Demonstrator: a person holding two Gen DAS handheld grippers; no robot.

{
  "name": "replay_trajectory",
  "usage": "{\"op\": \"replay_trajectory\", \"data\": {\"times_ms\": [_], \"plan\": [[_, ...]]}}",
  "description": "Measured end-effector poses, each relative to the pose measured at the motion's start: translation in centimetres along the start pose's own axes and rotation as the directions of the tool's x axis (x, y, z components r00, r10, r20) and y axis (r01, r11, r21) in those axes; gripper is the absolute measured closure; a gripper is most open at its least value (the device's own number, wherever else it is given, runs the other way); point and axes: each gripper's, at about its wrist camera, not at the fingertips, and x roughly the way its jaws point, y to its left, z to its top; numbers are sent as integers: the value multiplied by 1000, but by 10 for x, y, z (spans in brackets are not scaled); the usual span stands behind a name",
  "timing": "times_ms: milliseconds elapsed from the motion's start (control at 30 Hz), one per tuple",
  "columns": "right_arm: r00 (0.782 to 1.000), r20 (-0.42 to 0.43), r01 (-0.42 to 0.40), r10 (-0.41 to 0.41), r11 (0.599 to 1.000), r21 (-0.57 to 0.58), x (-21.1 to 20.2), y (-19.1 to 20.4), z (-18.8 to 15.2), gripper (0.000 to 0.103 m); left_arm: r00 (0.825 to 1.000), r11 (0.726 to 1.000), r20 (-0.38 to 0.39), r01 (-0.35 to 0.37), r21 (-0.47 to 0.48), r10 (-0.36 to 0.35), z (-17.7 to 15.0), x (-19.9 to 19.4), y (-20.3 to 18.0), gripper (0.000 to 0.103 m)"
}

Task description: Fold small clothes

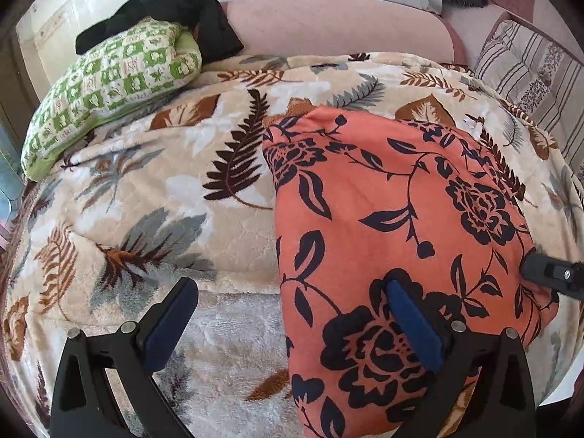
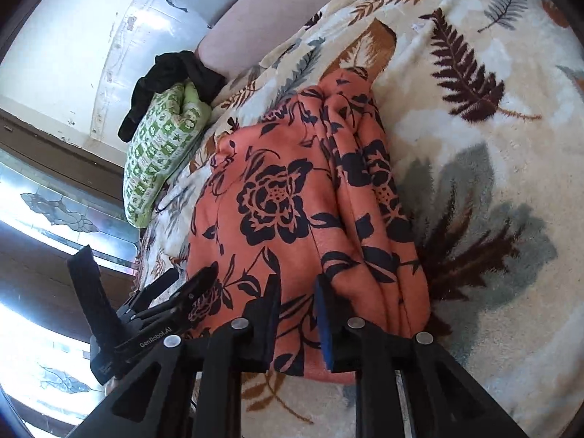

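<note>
Garment: I see the orange floral garment (image 1: 394, 219) lying folded on the leaf-print blanket (image 1: 153, 182), stretching forward from my two tongs; in the right wrist view its far side is bunched into long folds (image 2: 368, 189).

Left tongs: my left gripper (image 1: 288, 314) stands wide apart. Its right finger (image 1: 412, 321) lies over the cloth's near part, its left finger (image 1: 171, 321) over bare blanket, and the garment's left edge runs between them. I cannot tell whether the right finger presses the fabric.

Right tongs: my right gripper (image 2: 297, 314) has its jaws close together, with a narrow strip of the orange cloth's near edge showing in the gap. I cannot tell whether the pads pinch it.

Beyond the tongs: ahead and to the left of my left gripper, a green checked pillow (image 1: 109, 84) sits on the blanket, a black cloth (image 1: 171, 14) draped at its far end.

Further out: a pink cushion (image 1: 328, 25) lies past the blanket, and a striped cushion (image 1: 533, 73) sits ahead to the right.
</note>
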Motion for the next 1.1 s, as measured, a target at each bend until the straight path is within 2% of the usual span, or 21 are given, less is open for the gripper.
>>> {"op": "replay_trajectory", "data": {"times_ms": [100, 233, 300, 367, 467, 633, 1100], "plan": [[996, 90, 0, 4, 999, -42, -19, 12, 5, 79, 996, 999, 79, -49, 20, 47, -2, -19, -6, 0], [981, 196, 8, -3, 1000, -24, -38, 17, 8, 78, 987, 999, 156, -44, 21, 40, -1, -37, -12, 0], [970, 239, 61, -51, 998, -35, -44, 20, 9, 67, 984, 998, 174, -50, 28, 45, 2, -40, -13, 0], [958, 277, 88, -76, 996, -34, -48, 23, 10, 20, 982, 998, 182, -54, 29, 47, 4, -42, -12, 0], [944, 318, 102, -85, 994, -36, -50, 26, 14, 19, 983, 999, 177, -43, 13, 40, 6, -39, -7, 0], [952, 297, 80, -75, 997, -7, -30, 28, 24, 19, 987, 1000, 156, -25, -14, 26, 8, -30, 3, 0], [950, 301, 100, -84, 994, -38, 0, 50, 30, 19, 990, 998, 143, 19, -63, -10, 19, -22, 20, 0]]}}
